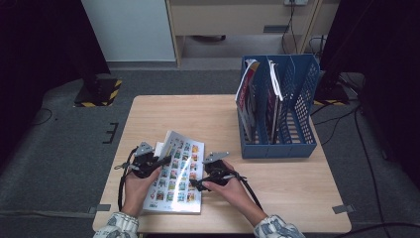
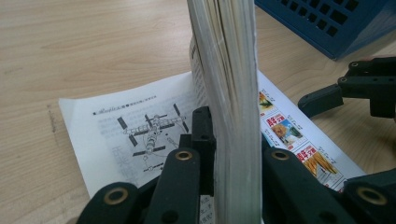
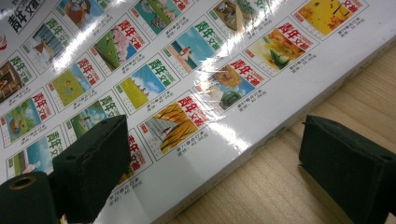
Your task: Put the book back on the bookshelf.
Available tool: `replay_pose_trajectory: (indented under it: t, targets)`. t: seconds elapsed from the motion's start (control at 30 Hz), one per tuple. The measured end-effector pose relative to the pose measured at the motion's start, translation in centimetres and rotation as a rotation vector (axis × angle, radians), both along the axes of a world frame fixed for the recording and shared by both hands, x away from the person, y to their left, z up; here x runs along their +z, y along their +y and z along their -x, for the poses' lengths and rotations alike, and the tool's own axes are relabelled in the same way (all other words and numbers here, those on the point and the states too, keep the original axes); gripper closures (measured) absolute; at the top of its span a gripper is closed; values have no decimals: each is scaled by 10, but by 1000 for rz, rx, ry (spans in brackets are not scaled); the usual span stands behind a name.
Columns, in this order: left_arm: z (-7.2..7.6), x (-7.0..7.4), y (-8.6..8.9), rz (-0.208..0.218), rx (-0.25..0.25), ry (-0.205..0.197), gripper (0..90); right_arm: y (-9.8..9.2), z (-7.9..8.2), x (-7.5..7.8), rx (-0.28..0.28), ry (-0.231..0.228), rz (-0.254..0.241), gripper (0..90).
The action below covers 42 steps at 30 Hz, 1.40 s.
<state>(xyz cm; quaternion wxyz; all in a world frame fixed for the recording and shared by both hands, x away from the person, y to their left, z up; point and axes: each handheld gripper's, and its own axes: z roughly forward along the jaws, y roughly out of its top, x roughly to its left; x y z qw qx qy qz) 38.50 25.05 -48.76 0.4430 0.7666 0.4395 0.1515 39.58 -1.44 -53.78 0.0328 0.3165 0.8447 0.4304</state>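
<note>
1. the magazine (image 1: 177, 173) lies near the front left of the surface (image 1: 277, 183), its back cover with rows of small pictures facing up.
2. the left tool (image 1: 161, 161) is clenched on the thick bunch of pages at the magazine's left edge and holds it raised, with one printed page (image 2: 135, 130) left flat beneath.
3. the right tool (image 1: 198, 184) is released, its pads either side of the right edge; one seems to rest on the cover.
4. the blue file rack (image 1: 277, 106) stands at the back right, well apart.

magazine (image 3: 187, 70) cut off, cover print unreadable
</note>
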Motion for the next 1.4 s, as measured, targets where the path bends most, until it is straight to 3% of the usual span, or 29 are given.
replay_pose_trajectory:
  t: [0.5, 0.8, 0.93, 1.17, 1.27, 1.4]
  targets:
    - [13, 15, -1, 16, -4, -117, 812, -5, -5, 0, 30, 48, -64, 92]
    - [17, 22, -3, 69, -32, -172, 812, -3, -4, 3, 67, 60, -98, 86]
    - [14, 20, -4, 81, -41, -161, 812, 1, -2, 2, 92, 54, -88, 77]
    - [5, 11, -1, 96, -21, -122, 810, 1, -4, -1, 77, 76, -89, 68]
    - [0, 3, -2, 31, 10, -98, 802, 2, -4, -1, 77, 65, -82, 65]
    - [-12, -9, 0, -37, 40, -32, 774, 4, -3, -1, 75, 48, -63, 62]
